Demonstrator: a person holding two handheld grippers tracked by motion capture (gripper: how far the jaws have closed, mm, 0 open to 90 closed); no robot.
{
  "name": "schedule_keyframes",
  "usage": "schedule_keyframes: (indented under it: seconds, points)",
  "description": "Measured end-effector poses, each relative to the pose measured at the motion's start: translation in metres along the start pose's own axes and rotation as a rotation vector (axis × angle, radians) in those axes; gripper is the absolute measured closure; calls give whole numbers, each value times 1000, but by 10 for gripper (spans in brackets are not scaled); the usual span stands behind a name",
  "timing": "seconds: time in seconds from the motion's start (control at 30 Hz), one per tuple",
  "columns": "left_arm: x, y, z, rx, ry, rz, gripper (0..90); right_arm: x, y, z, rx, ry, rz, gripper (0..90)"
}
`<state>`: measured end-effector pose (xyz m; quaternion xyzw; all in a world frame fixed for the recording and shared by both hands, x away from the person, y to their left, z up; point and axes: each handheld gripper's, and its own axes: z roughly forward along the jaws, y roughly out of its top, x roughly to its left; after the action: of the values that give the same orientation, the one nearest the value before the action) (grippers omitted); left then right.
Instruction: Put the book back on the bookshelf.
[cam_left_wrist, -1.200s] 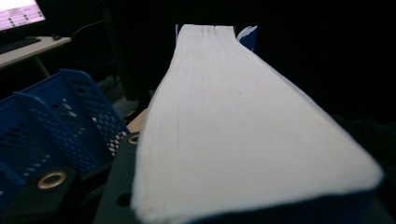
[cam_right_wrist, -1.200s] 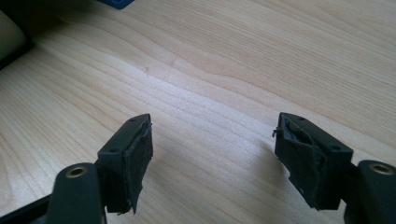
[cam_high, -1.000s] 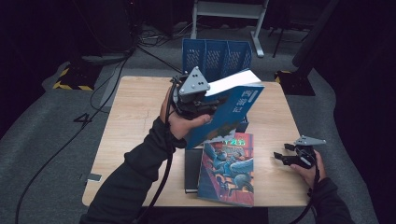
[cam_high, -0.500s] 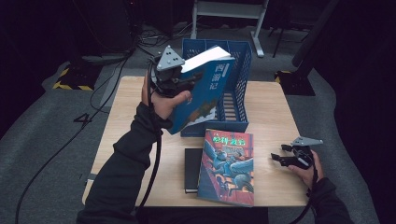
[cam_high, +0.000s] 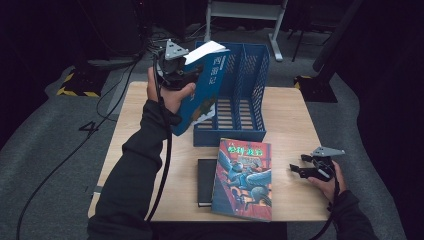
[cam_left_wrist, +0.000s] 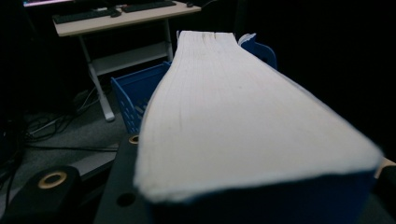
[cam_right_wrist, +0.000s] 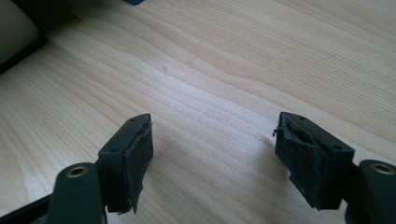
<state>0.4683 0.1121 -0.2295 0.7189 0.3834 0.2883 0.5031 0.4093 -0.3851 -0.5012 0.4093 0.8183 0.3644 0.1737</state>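
My left gripper (cam_high: 186, 75) is shut on a thick blue book (cam_high: 202, 90), holding it upright and tilted at the left wall of the blue file rack (cam_high: 250, 95). In the left gripper view the book's white page edge (cam_left_wrist: 233, 121) runs away between the jaws, with the rack (cam_left_wrist: 140, 98) behind it. On the table in front of the rack lies a colourful paperback (cam_high: 243, 177), overlapping a black book (cam_high: 205, 181). My right gripper (cam_high: 299, 167) rests open near the table's right front edge. Its jaws stand apart over bare wood (cam_right_wrist: 215, 140) with nothing between them.
The wooden table (cam_high: 295, 120) stands on a grey carpet with cables on the floor at the left. A white desk frame (cam_high: 245, 12) is behind the rack. A black cable (cam_high: 162, 165) trails along my left sleeve.
My left hand has carried the blue book away from the table's middle, up and to the far left, beside the rack. The right gripper has stayed where it was.
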Motion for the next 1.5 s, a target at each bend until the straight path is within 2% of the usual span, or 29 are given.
schedule_keyframes:
  seconds: [0.1, 0.27, 0.4, 0.53, 0.6, 0.8, 1.03, 1.13, 1.27, 1.5]
  points:
    - [4, 2, 12, 9, 22, -26, 610, 0, 0, 0, 1, 0, -3, 284]
    - [7, 6, 29, 21, 91, -39, 610, 1, 0, 0, 2, 3, -4, 285]
    - [12, 9, 43, 16, 135, -89, 610, 1, 0, 0, 4, 1, -11, 284]
    - [12, 12, 58, 10, 179, -106, 610, 2, 0, 0, 6, 0, -17, 284]
    - [13, 12, 63, 11, 187, -117, 610, 2, 0, 0, 4, 1, -17, 284]
    - [13, 10, 92, 36, 247, -177, 610, 2, 0, 0, 3, 2, -19, 284]
    - [12, 3, 109, 36, 303, -222, 609, 3, 0, 0, 2, 5, -22, 285]
    - [14, -3, 116, 34, 334, -270, 609, 3, 0, 1, 1, 8, -24, 286]
    - [10, -4, 124, 30, 374, -248, 609, 4, -1, 1, -6, 10, -31, 287]
    - [3, -8, 132, 2, 371, -264, 608, 5, -1, 1, -10, 21, -35, 291]
